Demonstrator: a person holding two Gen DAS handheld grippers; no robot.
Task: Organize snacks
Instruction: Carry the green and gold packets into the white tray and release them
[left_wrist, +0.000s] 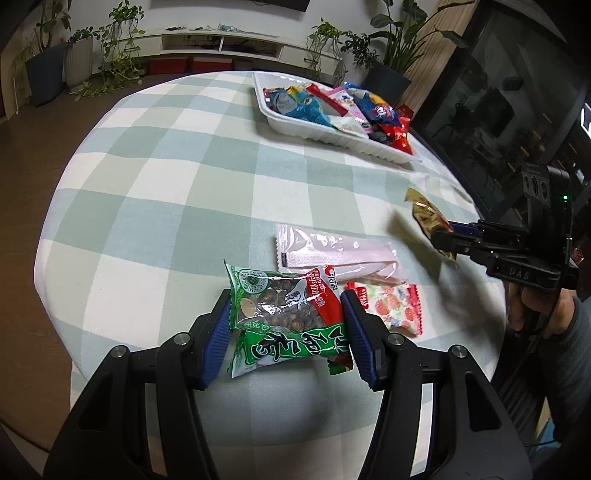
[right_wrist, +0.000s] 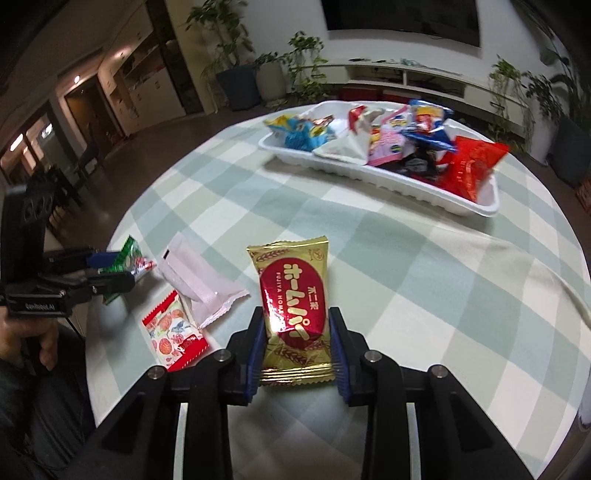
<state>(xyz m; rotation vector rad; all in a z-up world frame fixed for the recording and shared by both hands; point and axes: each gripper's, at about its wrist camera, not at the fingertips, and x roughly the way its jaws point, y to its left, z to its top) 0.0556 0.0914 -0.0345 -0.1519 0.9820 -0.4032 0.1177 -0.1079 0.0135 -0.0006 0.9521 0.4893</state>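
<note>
- Left gripper (left_wrist: 286, 328) — blue pads clamped on either side of the green snack packet (left_wrist: 284, 317), above the checked tablecloth (left_wrist: 166, 206).
- Right gripper (right_wrist: 295, 350) pinches the gold-and-red packet (right_wrist: 293, 299), well short of the white tray (right_wrist: 373, 173).

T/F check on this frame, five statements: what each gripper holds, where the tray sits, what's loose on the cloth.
1. The left gripper is closed on a green snack packet. True.
2. The right gripper is empty. False: it grips a gold and red packet.
3. The white tray already holds several snacks. True.
4. The pink-white packet lies inside the tray. False: it lies on the checked tablecloth, apart from the tray.
5. A strawberry-print packet lies loose on the cloth. True.
</note>
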